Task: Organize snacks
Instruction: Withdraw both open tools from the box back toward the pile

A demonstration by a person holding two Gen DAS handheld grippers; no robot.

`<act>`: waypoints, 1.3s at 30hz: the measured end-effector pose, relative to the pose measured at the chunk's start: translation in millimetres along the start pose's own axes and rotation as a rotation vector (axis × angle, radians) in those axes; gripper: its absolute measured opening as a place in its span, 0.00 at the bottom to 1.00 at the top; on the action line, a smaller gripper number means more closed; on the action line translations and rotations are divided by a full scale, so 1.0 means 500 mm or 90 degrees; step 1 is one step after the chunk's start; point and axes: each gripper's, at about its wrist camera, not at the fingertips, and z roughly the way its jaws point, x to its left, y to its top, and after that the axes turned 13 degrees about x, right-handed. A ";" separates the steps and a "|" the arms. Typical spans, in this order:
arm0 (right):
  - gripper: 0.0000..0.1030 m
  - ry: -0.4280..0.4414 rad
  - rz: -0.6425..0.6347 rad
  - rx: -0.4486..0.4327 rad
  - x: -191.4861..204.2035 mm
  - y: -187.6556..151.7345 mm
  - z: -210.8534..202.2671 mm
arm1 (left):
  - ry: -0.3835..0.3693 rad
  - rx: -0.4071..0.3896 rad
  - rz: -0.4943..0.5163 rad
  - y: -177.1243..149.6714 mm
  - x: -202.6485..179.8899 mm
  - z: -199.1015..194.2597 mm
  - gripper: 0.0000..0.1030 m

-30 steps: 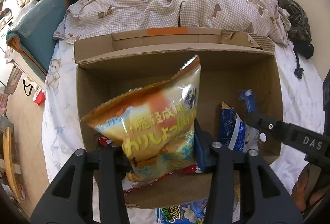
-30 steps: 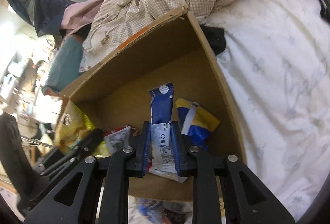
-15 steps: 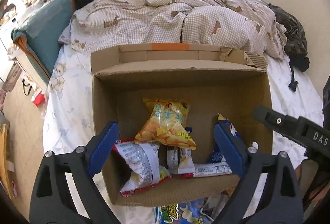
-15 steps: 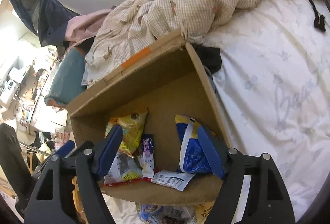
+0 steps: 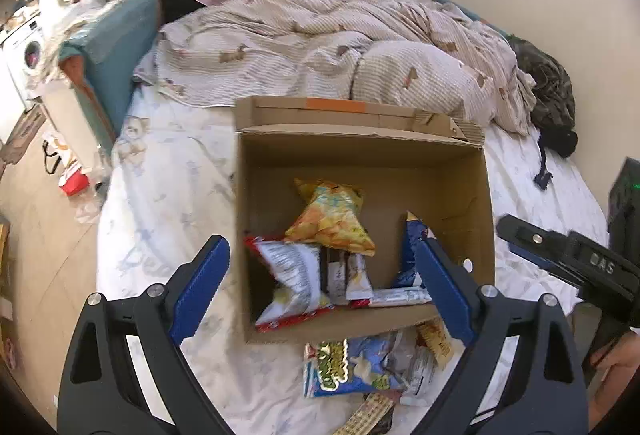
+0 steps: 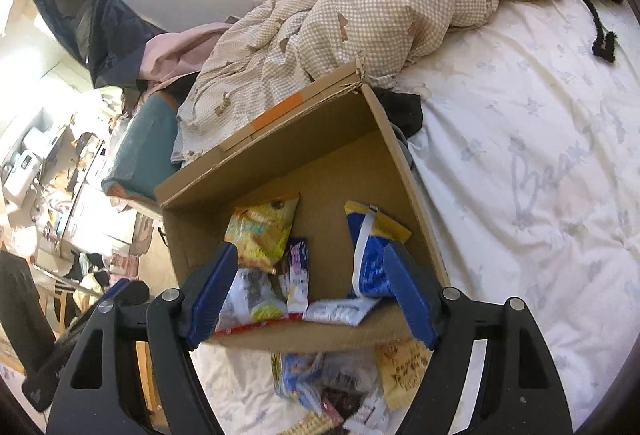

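An open cardboard box (image 5: 460,203) (image 6: 384,139) stands on the bed. Inside lie a yellow snack bag (image 5: 332,219) (image 6: 260,231), a white bag with a red edge (image 5: 292,275), a blue bag (image 5: 410,239) (image 6: 368,255) and a flat white packet (image 5: 400,295) (image 6: 336,311). Above the box's near edge, my left gripper (image 5: 320,263) hangs open and holds nothing. My right gripper (image 6: 310,263) is likewise open and bare over the near edge. Several loose snack packs (image 5: 352,363) (image 6: 332,375) lie on the sheet in front of the box.
A rumpled checked duvet (image 5: 360,55) fills the bed behind the box. A white printed sheet (image 6: 540,175) stretches to the right. A teal cushion (image 5: 116,47) and cluttered floor lie to the left. The black body of the right-hand tool (image 5: 560,259) crosses the left wrist view.
The left gripper let go of the yellow bag and the right let go of the blue-and-white packet; both now lie in the box. Both grippers opened wide and drew back and up.
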 end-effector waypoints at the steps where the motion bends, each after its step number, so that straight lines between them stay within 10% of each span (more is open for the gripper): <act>1: 0.76 -0.004 -0.002 0.001 0.000 -0.009 -0.006 | 0.005 -0.001 -0.001 -0.007 0.002 -0.005 0.90; 39: 0.76 -0.034 -0.001 0.038 -0.022 -0.238 -0.070 | -0.011 0.019 -0.019 -0.197 0.041 -0.079 1.00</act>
